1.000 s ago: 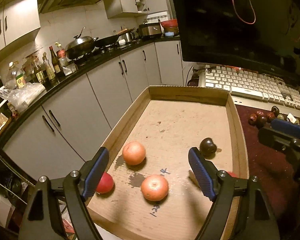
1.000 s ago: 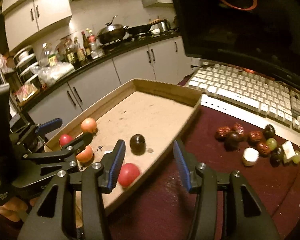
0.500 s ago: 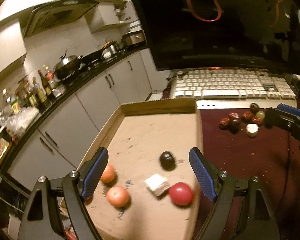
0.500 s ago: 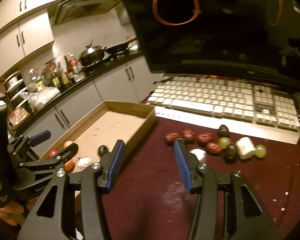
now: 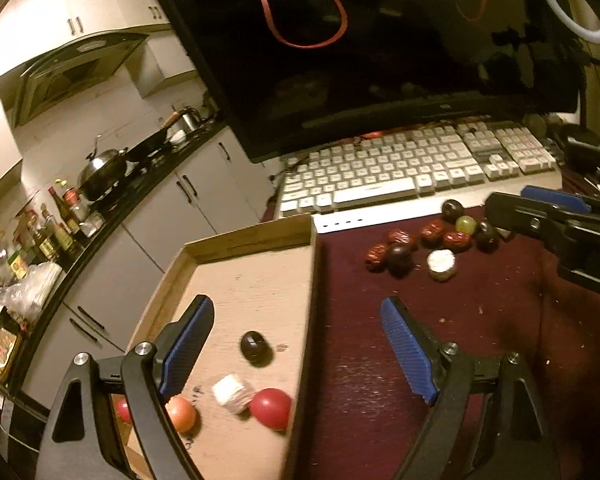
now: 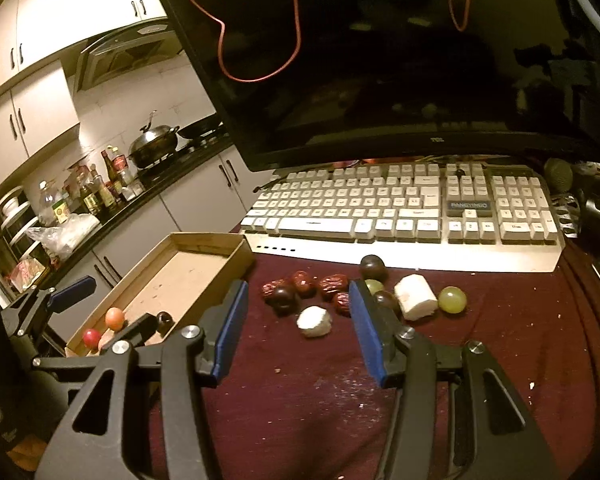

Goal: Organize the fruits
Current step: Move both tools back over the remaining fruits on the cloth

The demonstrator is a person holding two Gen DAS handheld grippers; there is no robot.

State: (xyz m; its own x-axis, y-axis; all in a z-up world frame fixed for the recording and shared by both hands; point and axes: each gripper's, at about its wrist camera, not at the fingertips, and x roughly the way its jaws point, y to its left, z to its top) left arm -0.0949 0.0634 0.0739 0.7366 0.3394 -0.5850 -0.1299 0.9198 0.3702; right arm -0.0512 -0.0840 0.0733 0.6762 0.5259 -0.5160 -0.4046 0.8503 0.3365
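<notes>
Kitchen cabinets (image 6: 204, 196) and a dark counter w/ bottles (image 6: 100, 192) and a wok (image 6: 154, 142) filled the background; up front a maroon desk mat (image 6: 480, 352) lay under a big black monitor (image 6: 400, 80) and a white keyboard (image 6: 400, 208). At the mat's left edge sat a shallow cardboard tray (image 5: 240, 240) holding a red fruit (image 5: 271, 407), an orange fruit (image 5: 182, 419), a dark plum (image 5: 255, 348) and a white chunk (image 5: 233, 393); another red one peeked out behind the left finger. Loose pile on the mat, just in front of the keyboard: red dates (image 6: 334, 282), dark plums (image 6: 372, 266), a green grape (image 6: 452, 299), two white chunks (image 6: 414, 296), mostly touching or just beside each other. Left gripper (image 5: 296, 356) hung w/ jaws wide apart, having just been opening, nothing between the pads, straddling the tray's right wall. Right gripper (image 6: 298, 330) hovered over the mat near the pile, jaws partly apart, nothing clamped; its right finger hid part of a plum and a grape. Its dark body showed at the right edge of the left view, close to the pile's right end. Crumbs dotted the mat on the right.
</notes>
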